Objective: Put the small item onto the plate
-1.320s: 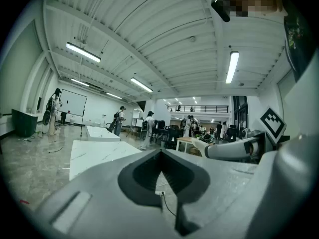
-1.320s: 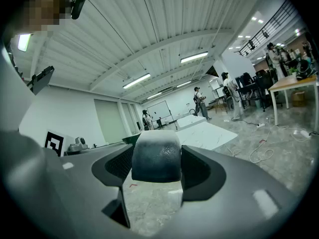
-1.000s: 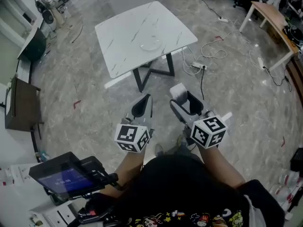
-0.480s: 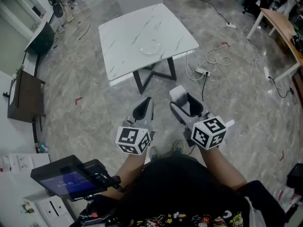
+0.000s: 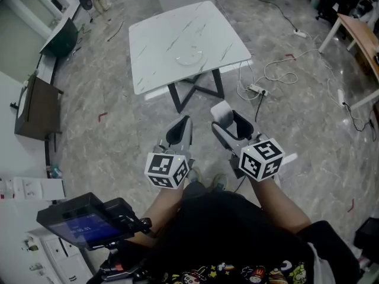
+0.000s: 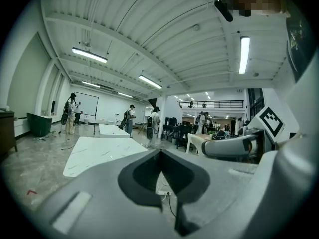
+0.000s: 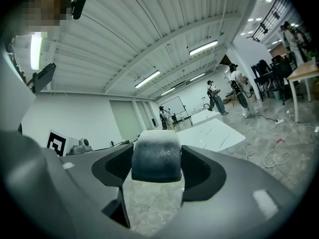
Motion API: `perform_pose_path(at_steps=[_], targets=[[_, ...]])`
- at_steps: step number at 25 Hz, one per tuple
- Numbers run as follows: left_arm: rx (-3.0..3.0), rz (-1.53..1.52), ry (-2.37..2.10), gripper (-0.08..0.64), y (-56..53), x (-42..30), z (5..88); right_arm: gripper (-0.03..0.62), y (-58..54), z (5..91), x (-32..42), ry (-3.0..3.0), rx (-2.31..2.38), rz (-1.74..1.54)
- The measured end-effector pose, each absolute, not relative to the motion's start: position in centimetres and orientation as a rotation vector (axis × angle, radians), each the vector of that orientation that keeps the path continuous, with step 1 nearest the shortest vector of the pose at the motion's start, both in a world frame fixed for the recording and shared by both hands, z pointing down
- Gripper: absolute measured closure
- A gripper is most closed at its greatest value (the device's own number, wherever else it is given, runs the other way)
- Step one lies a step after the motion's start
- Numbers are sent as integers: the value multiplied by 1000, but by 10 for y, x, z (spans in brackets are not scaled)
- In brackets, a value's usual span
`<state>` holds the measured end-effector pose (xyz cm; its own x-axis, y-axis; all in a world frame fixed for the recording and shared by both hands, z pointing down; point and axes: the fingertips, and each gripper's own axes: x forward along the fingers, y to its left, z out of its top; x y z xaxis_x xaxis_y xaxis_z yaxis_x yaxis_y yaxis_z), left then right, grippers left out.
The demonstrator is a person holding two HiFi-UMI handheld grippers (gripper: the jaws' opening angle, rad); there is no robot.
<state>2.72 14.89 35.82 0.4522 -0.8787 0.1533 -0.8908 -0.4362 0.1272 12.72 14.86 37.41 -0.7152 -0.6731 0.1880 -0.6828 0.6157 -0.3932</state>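
Up at 12 o'clock, well apart, plate (image 5: 189,56) on worktop (image 5: 155,37). Right tool (image 5: 232,126) clamps item (image 7: 155,158); left tool (image 5: 179,130) jaws together, empty. Risk: grip eases on the long carry, item drops to floor (image 5: 118,147).

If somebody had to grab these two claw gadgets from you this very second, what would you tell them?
Left claw: shut, holding nothing.
Right claw: shut on the small pale block.
The plate sits empty on the white marble table, which stands ahead across open floor, out of reach from here.
Done: the block is picked up.
Left: walk to the table, lower the block onto the plate, open the right claw and pull back.
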Motion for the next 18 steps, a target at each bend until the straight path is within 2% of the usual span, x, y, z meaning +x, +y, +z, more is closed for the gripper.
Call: perform_pose_path(at_steps=[18], targets=[[2493, 78, -1552, 558, 137, 36, 363, 265, 138, 380, 133, -2815, 1159, 713]])
